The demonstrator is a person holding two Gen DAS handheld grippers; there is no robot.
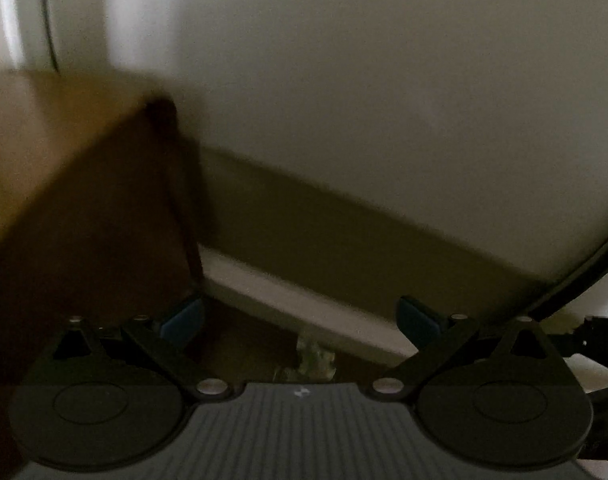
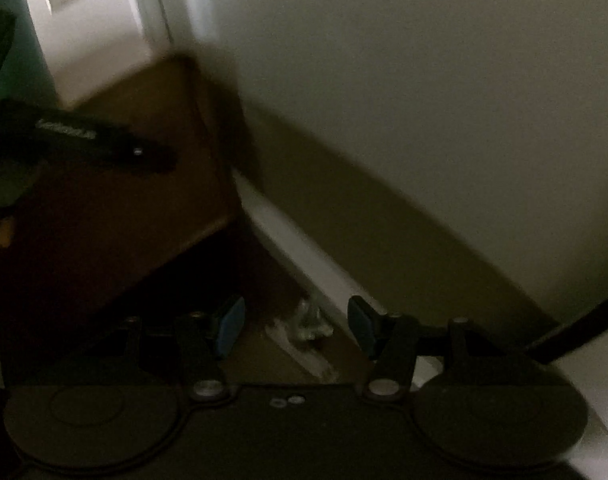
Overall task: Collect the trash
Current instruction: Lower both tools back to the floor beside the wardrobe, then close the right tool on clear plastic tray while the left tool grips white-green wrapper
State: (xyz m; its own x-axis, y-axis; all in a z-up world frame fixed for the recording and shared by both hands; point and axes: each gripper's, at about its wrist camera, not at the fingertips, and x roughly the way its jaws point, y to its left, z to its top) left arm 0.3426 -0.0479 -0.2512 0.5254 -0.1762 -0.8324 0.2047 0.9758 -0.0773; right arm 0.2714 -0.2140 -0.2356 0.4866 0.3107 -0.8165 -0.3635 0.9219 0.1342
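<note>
A small crumpled pale scrap of trash (image 1: pixel 313 356) lies on the dark floor by the white baseboard (image 1: pixel 304 300). In the left wrist view my left gripper (image 1: pixel 300 320) hangs above it, jaws wide open and empty, blue pads (image 1: pixel 184 320) far apart. In the right wrist view the same scrap (image 2: pixel 308 325) sits between the spread fingers of my right gripper (image 2: pixel 296 328), which is open and not touching it. A flat pale strip (image 2: pixel 300 350) lies beside the scrap. The left gripper's black body (image 2: pixel 104 140) shows at the upper left. Both views are dark and blurred.
A brown wooden cabinet (image 1: pixel 84 200) (image 2: pixel 124 200) stands close on the left, its corner near the scrap. A pale wall (image 1: pixel 383 100) rises behind the baseboard. A black cable (image 1: pixel 575 284) (image 2: pixel 575 336) crosses the right edge. A white door frame (image 2: pixel 104 20) is at the upper left.
</note>
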